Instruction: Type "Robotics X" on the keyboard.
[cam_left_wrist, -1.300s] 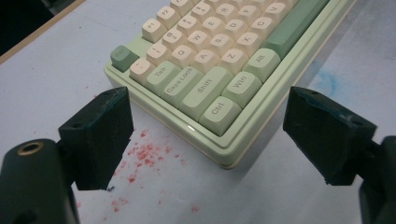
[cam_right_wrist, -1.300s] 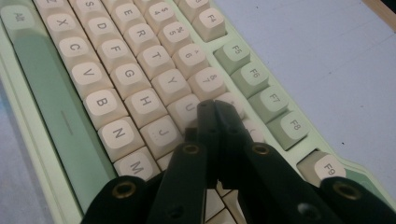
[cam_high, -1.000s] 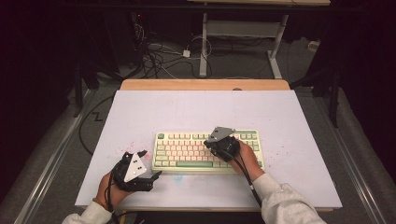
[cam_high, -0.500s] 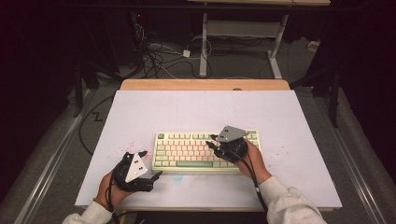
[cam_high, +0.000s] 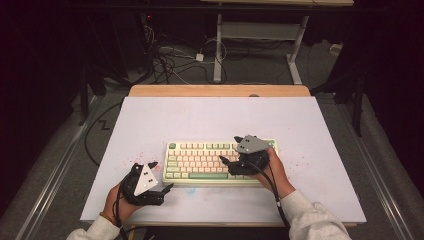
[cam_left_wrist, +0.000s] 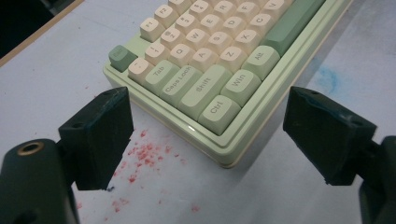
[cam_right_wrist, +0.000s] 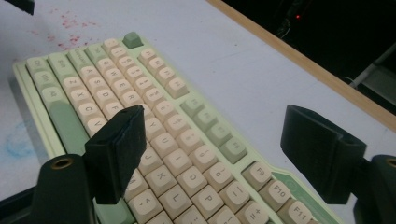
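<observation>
Keyboard (cam_high: 210, 160) lies on the red-speckled table (cam_high: 210, 115), right hand-held gripper (cam_high: 231, 163) just opened empty above its keys.

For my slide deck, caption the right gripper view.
Right gripper with open fingers poised above the cream and green keyboard on the white table.
</observation>
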